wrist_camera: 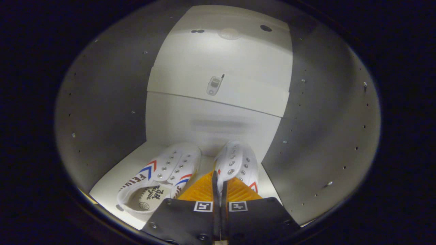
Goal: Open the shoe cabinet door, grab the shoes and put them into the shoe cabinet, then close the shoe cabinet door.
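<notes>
I am looking into the shoe cabinet [102,102]. Two white sneakers with red and blue chevrons lie toes-first toward the back wall on the cabinet's white floor [112,180]. The left shoe [160,177] rests free, just left of the fingers, with its opening toward me. The right shoe [238,163] extends ahead of the fingers. My gripper [219,185] is shut, and a thin strip of the right shoe's inner rim is pinched between its fingers. The fingers hide the rear of that shoe.
Grey side walls with rows of small holes close in on the left and on the right [323,136]. A white back panel [218,126] stands just beyond the toes. Above it a white ledge [238,95] carries a small metal fitting [214,85].
</notes>
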Demonstrator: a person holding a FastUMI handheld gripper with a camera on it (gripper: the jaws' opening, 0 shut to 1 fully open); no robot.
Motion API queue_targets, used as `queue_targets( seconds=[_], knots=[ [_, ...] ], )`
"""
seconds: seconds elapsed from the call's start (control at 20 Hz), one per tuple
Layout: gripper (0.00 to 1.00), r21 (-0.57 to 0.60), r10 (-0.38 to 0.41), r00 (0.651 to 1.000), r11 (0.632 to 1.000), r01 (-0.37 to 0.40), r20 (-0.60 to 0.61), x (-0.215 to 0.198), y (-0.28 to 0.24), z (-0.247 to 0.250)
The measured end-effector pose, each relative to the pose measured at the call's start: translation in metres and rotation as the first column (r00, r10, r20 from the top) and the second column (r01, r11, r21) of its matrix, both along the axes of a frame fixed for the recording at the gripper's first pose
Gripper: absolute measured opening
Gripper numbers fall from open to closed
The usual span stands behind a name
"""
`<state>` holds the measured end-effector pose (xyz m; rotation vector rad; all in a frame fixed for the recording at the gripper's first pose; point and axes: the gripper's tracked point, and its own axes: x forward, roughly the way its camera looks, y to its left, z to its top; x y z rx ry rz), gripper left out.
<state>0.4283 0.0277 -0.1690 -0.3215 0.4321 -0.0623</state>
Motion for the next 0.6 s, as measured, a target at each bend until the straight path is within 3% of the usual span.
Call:
queue_targets(
  seconds=[0.45, 0.6],
  knots=[
    [0.04, 0.02, -0.012, 0.999, 1.0, 0.012, -0.029, 0.013, -0.004, -0.02],
    [0.12, 0.049, -0.023, 0.999, 0.998, 0.025, -0.046, 0.01, -0.007, -0.026]
  ],
)
